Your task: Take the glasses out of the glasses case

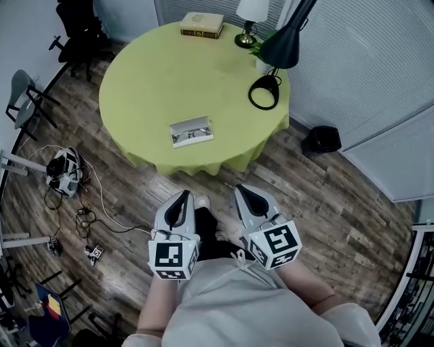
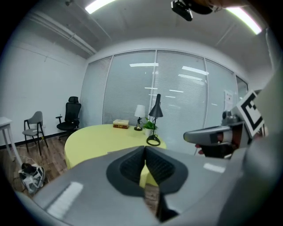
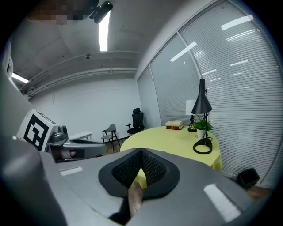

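An open silver glasses case lies near the front edge of the round yellow-green table, with the glasses lying inside it. Both grippers hang over the wooden floor in front of the table, close to the person's body and well short of the case. My left gripper is shut and empty, its pads meeting at the tip. My right gripper is likewise shut with nothing in it. The case is not visible in either gripper view.
At the table's far side lie stacked books, a small white-shade lamp, a potted plant and a black desk lamp. A black bag sits on the floor to the right. Chairs and cables lie left.
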{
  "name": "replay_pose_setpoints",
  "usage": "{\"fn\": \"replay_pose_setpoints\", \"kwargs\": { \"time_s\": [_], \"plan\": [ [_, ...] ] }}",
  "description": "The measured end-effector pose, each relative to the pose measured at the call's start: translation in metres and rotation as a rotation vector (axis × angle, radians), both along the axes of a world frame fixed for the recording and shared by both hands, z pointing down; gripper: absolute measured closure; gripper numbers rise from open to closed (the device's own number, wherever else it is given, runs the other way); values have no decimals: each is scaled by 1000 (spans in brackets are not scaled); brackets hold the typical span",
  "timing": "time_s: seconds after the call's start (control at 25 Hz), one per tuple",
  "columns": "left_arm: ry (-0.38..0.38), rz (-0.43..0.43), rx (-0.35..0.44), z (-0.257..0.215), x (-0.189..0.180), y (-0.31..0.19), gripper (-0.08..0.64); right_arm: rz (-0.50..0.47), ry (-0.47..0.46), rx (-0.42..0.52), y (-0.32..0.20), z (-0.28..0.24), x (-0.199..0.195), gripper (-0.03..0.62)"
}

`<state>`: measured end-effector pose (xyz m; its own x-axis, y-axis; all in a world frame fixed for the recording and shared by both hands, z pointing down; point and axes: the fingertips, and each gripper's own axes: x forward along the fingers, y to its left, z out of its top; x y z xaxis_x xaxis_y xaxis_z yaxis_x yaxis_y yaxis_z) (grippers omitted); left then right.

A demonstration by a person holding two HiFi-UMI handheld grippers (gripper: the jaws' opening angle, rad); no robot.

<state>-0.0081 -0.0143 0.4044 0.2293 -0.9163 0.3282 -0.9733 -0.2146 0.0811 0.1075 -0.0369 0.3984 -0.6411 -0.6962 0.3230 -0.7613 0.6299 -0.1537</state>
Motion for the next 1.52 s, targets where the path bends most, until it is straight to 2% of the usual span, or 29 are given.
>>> {"fn": "replay_pose_setpoints", "kwargs": {
  "time_s": [0.12, 0.32, 0.6, 0.84, 1.04, 1.16, 1.36, 1.52],
  "plan": [
    [-16, 21, -2, 7, -11, -41, 554, 15, 5, -12, -41, 7, -12, 592],
    [-3, 12, -34, 19, -43, -120, 554, 41, 33, -46, -112, 25, -33, 592],
    [-36, 87, -62, 50, -78, -198, 554, 68, 58, -95, -185, 51, -64, 592],
    [-46, 188, -181, 106, -90, -235, 554, 34, 123, -177, -217, 96, -90, 592],
    [-74, 279, -305, 152, -86, -253, 552, 29, 184, -256, -238, 140, -91, 592],
    [-127, 371, -353, 173, -77, -260, 482, 52, 214, -302, -246, 161, -87, 592],
    [-265, 548, -415, 195, -60, -268, 461, 60, 208, -357, -255, 178, -87, 592],
    [-306, 640, -495, 211, -47, -274, 458, 47, 231, -396, -261, 190, -87, 592]
  ]
}}
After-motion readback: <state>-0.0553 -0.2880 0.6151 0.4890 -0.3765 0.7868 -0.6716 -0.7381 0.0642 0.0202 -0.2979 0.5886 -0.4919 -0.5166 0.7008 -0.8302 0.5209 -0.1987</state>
